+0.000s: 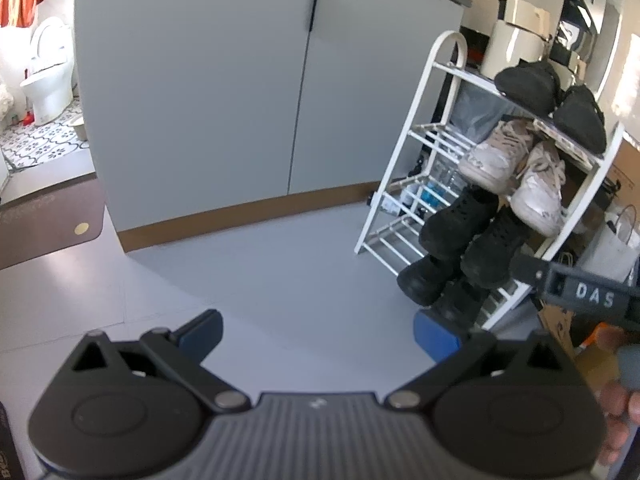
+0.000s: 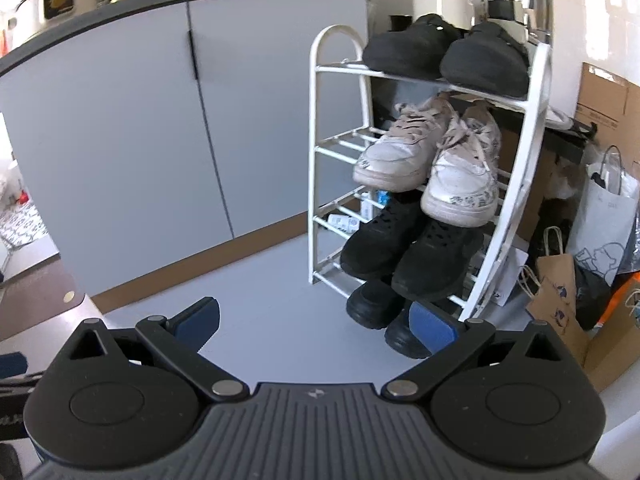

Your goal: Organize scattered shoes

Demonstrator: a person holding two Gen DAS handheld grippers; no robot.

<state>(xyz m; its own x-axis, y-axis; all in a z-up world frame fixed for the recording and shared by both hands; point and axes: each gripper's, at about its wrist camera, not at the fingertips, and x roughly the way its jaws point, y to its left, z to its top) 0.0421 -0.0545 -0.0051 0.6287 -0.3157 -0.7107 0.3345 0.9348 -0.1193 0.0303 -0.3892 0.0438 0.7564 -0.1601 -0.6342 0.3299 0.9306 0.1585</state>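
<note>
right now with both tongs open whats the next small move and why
Probably ease the right tongs forward and down toward the black shoes at the bottom of the white rack. The front one pokes out onto the grey floor, while the upper three pairs sit on shelves. Both tongs are empty, so a nudge in looks sensible.

The left gripper (image 1: pixel 318 336), a black two-finger tool with blue pads (image 1: pixel 204 330) on its fingertips, has its jaws spread wide with nothing between them, aimed low over the floor. At the right edge of its view, the person's hand (image 1: pixel 622 396) grips a dark handle. The right gripper (image 2: pixel 316 326), of the same black build with blue pads (image 2: pixel 432 326), is likewise spread wide and empty.
</note>
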